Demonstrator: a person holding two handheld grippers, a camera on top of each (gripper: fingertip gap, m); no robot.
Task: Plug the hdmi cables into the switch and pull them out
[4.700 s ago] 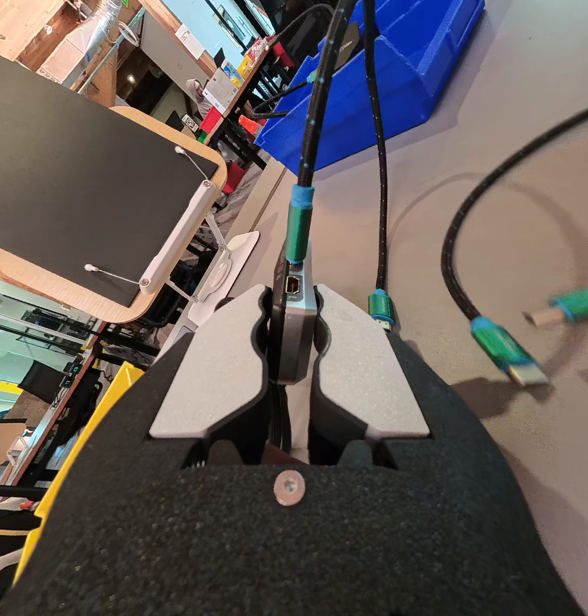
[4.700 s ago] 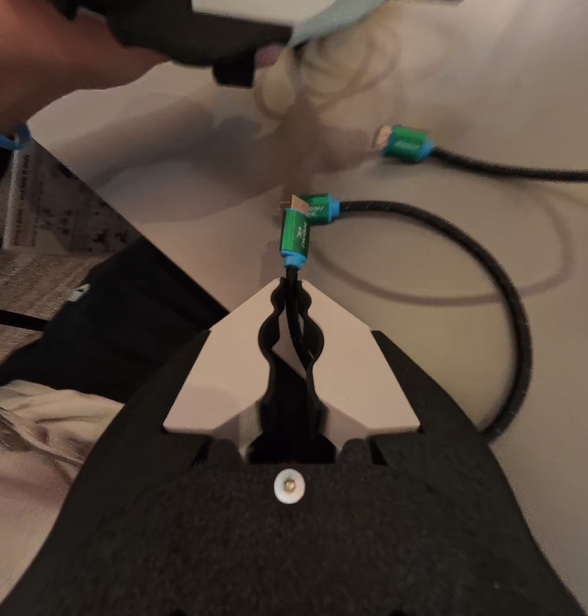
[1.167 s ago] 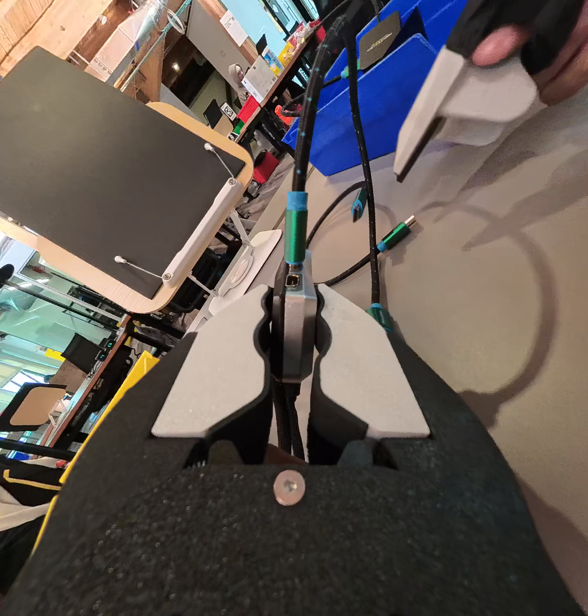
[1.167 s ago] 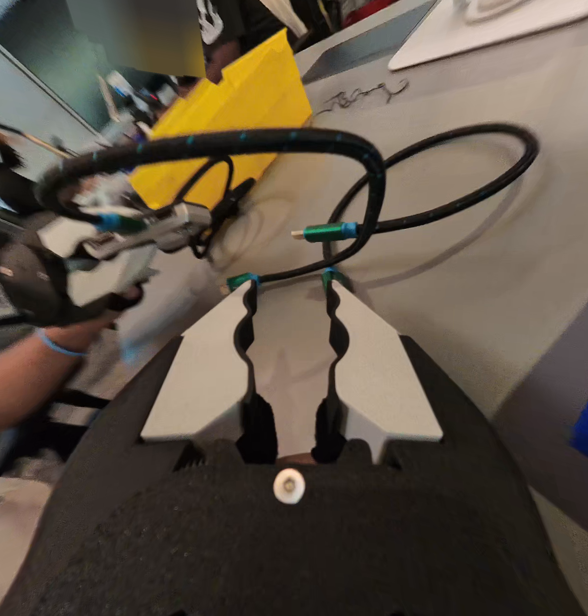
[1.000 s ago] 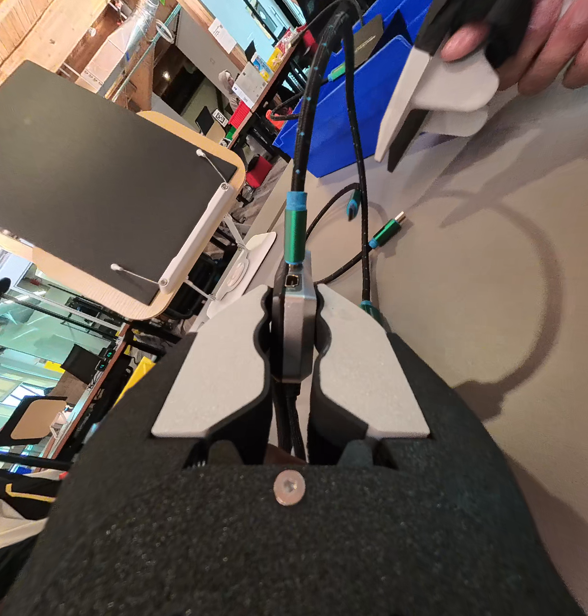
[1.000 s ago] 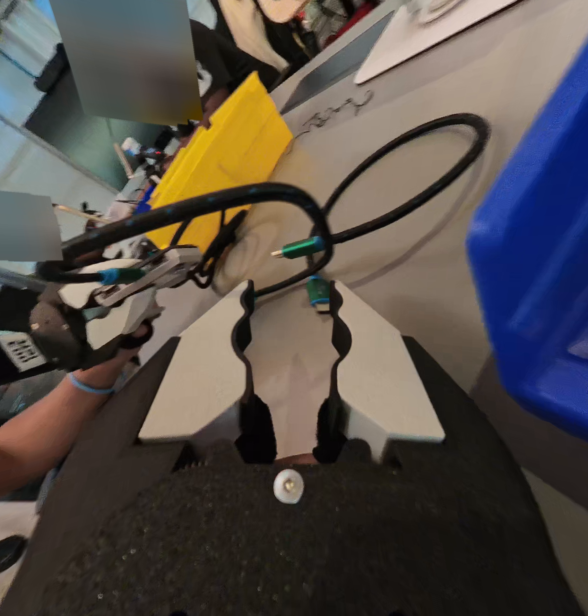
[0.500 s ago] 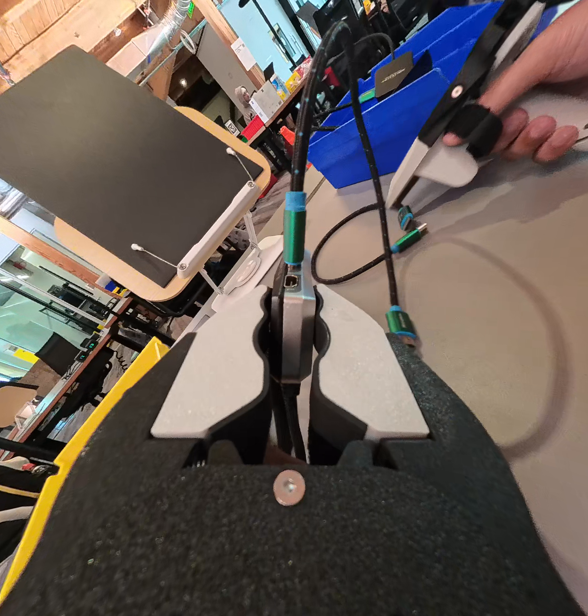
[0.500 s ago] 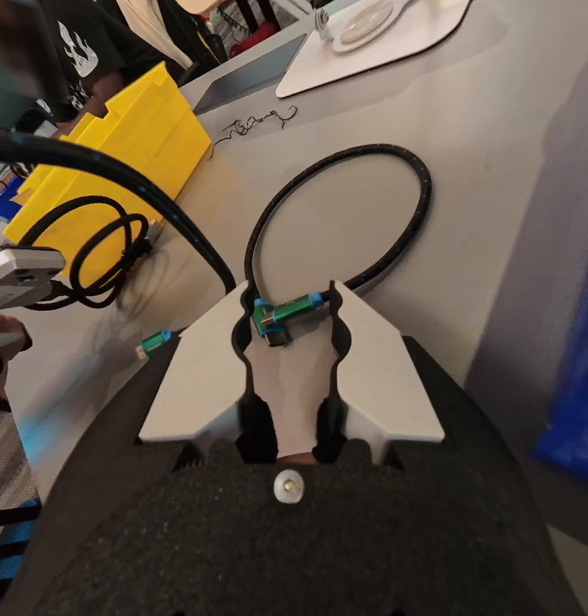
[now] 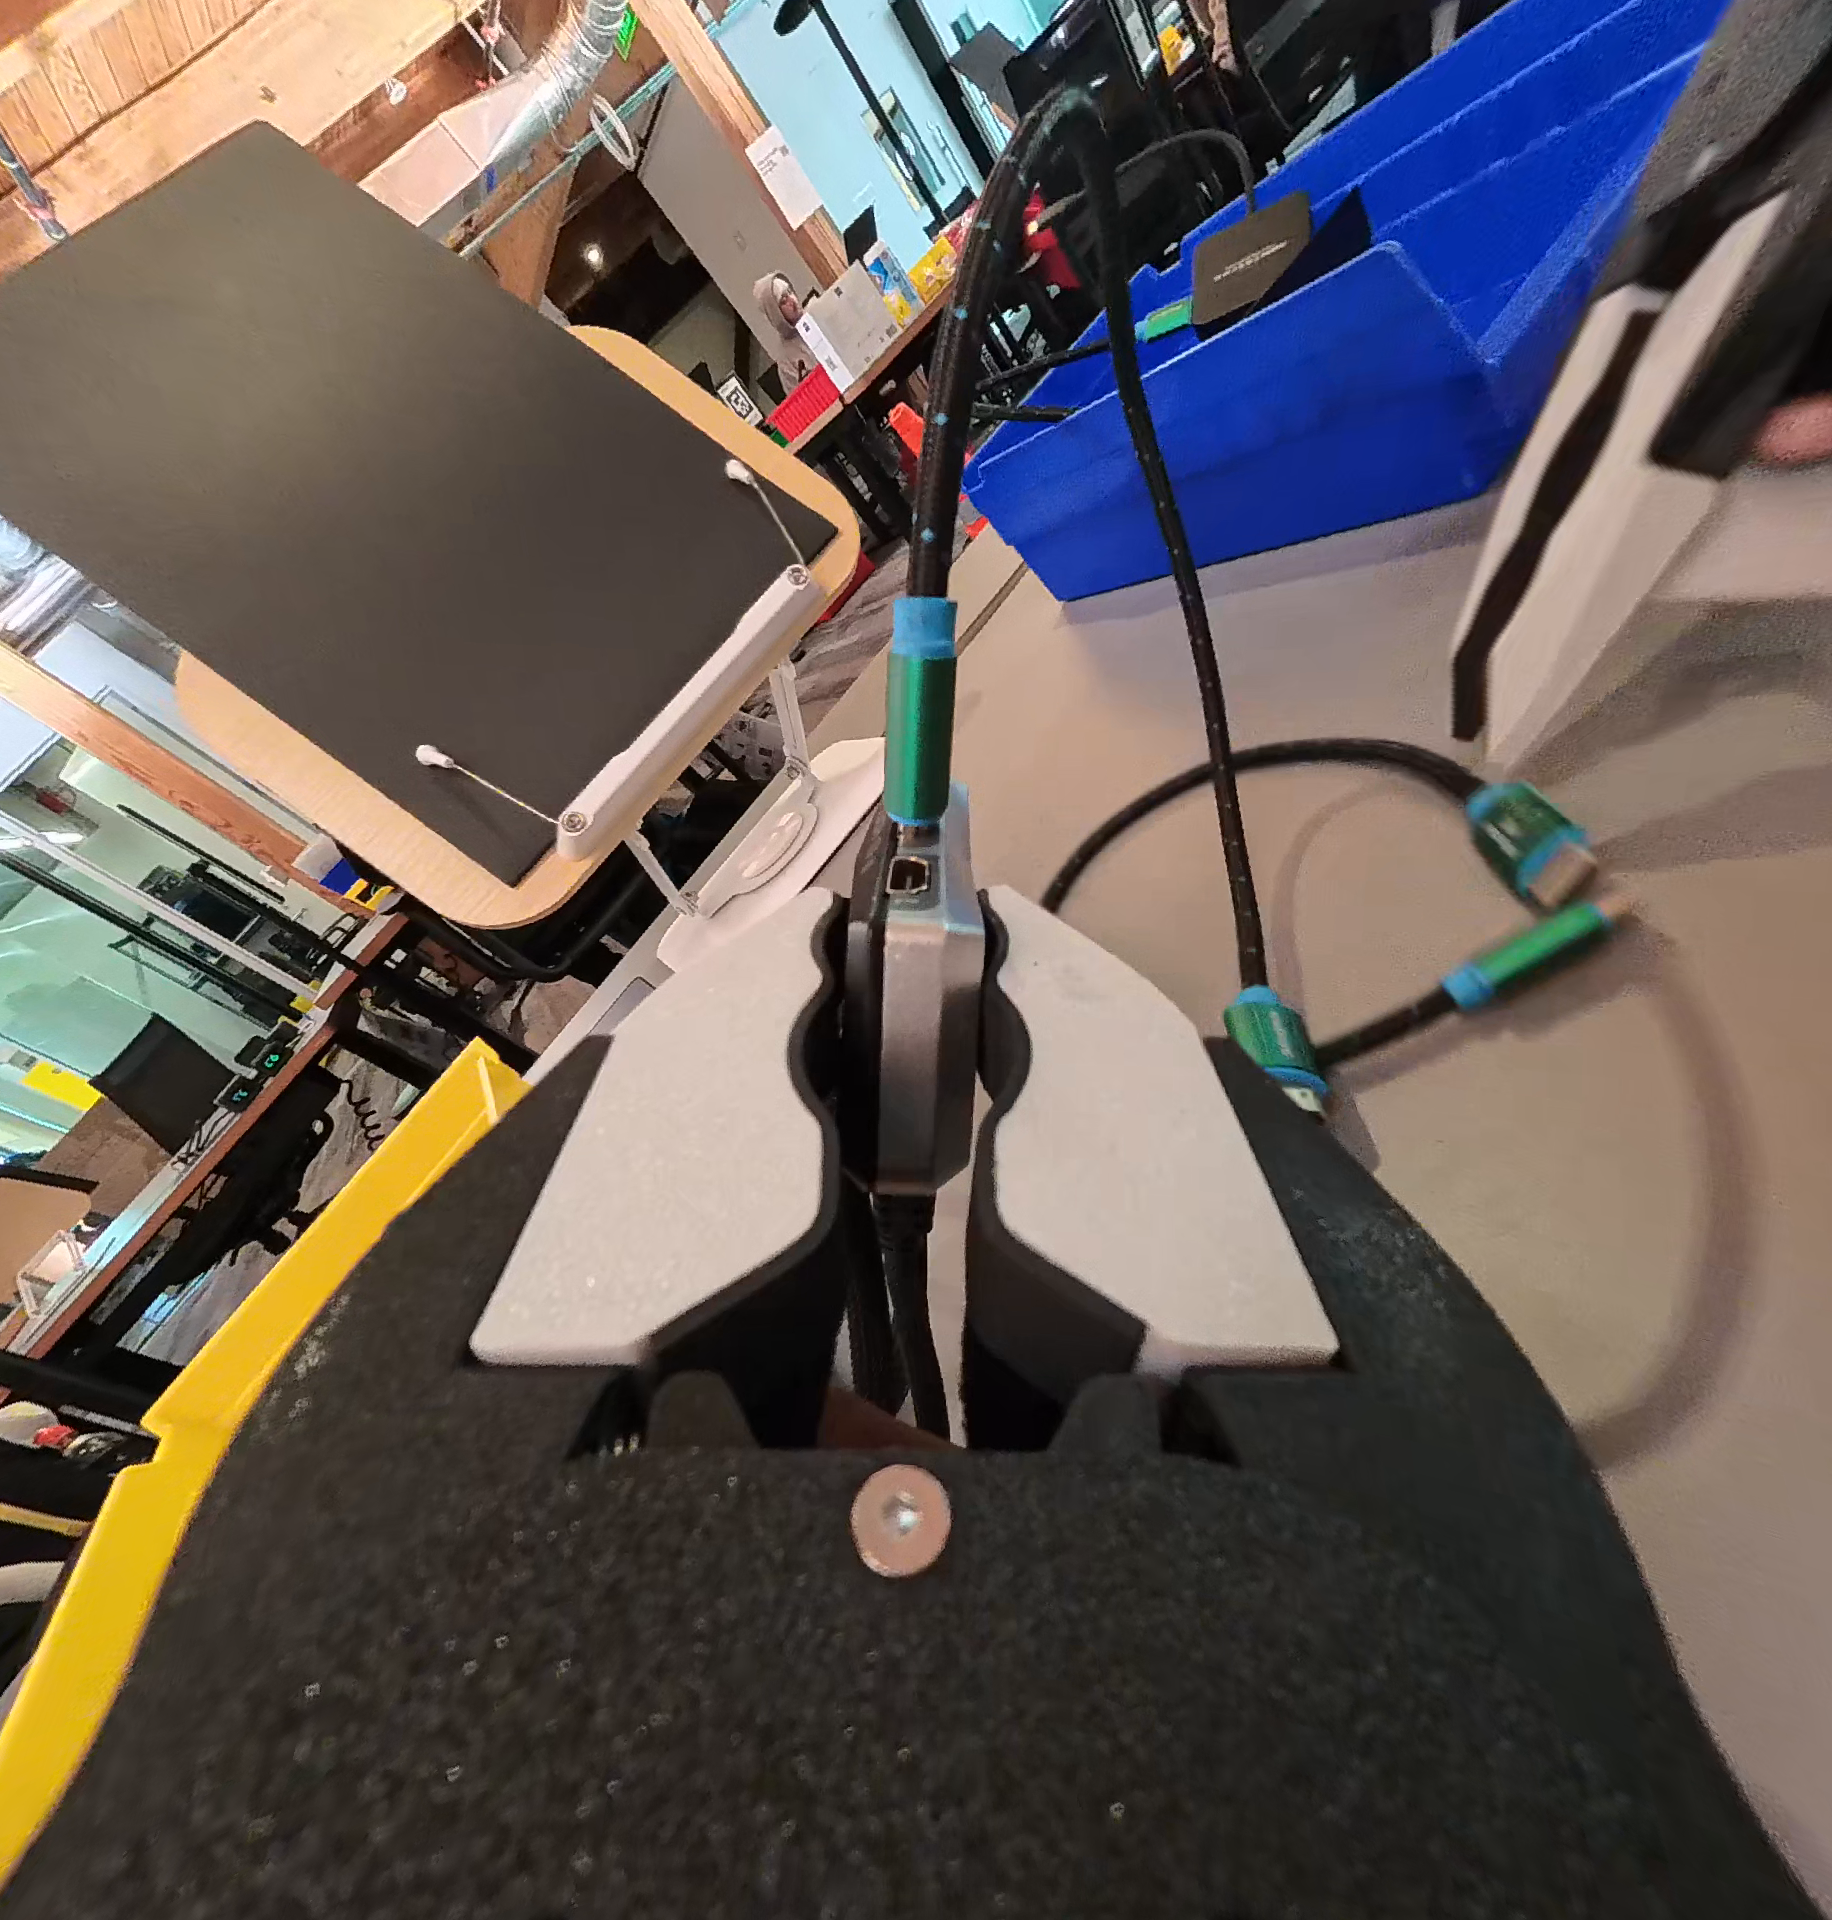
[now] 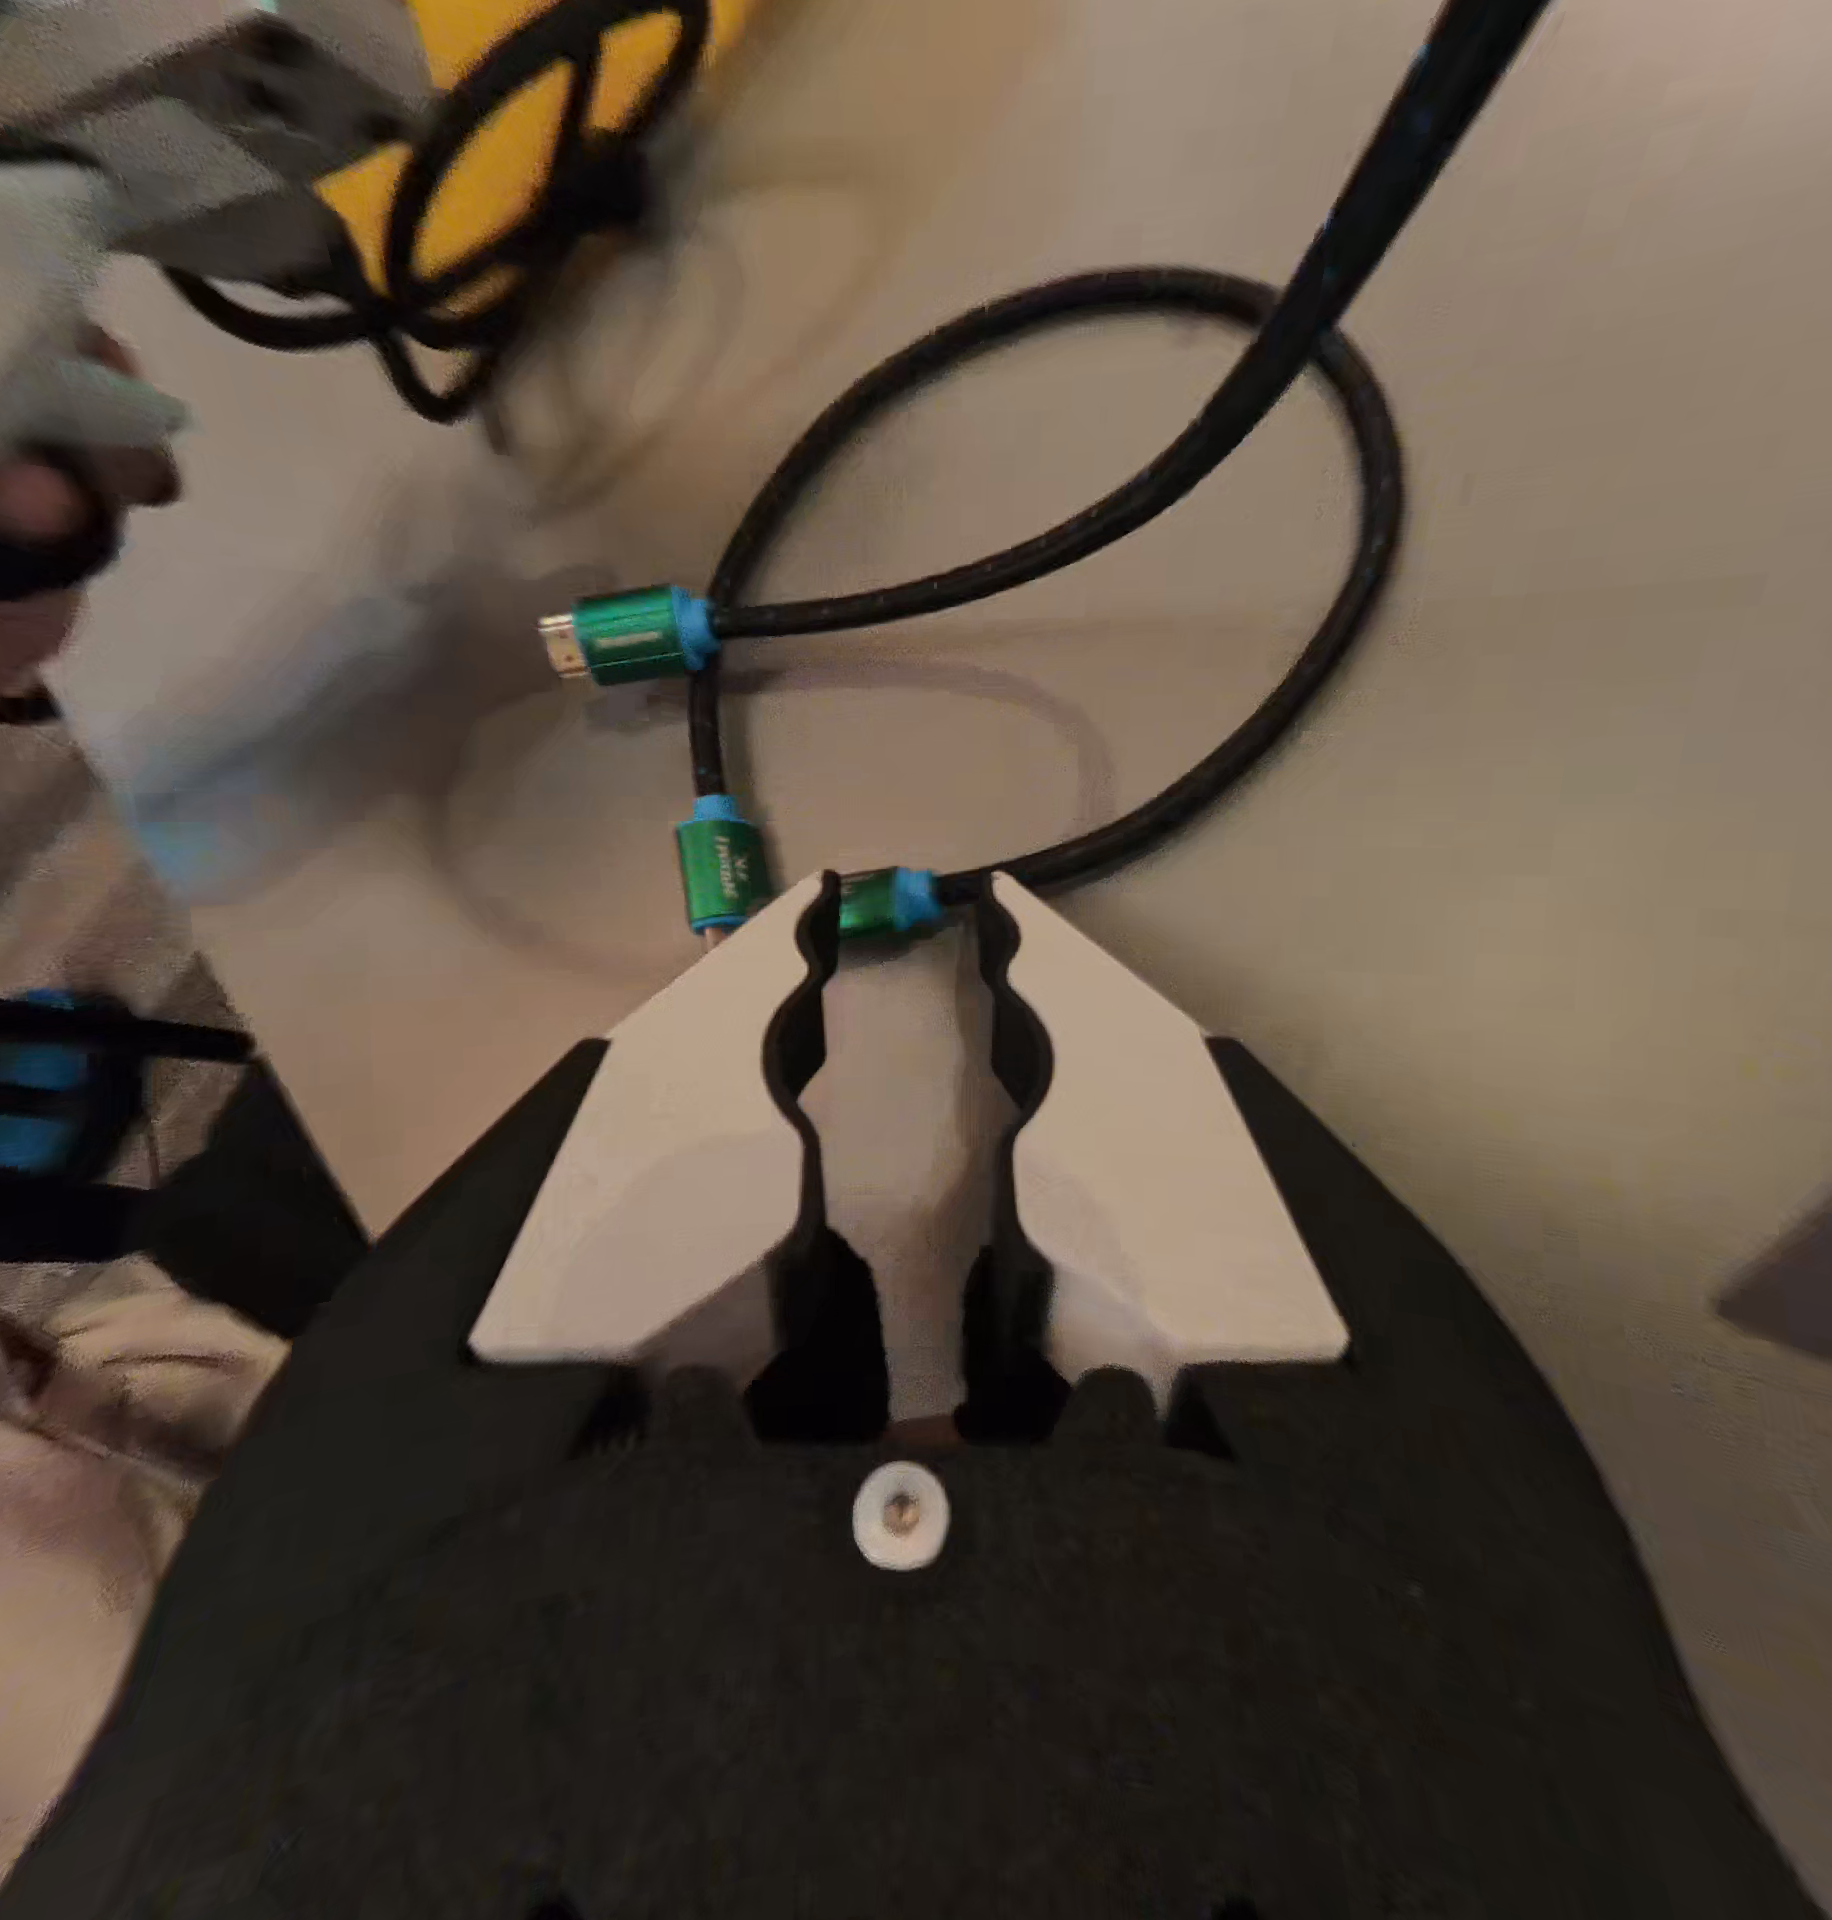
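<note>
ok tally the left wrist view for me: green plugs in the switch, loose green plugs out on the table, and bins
plugged-in green plug: 1
loose green plugs: 3
blue bin plus yellow bin: 2
total: 6

Right gripper [image 10: 910,894] has been swung down from the raised, bin-facing pose onto the worktop [image 10: 1514,935]; its parted fingers [image 10: 1099,1091] now straddle a green plug [image 10: 886,902]. The cable gripped 4.7 s ago has been released.
</note>
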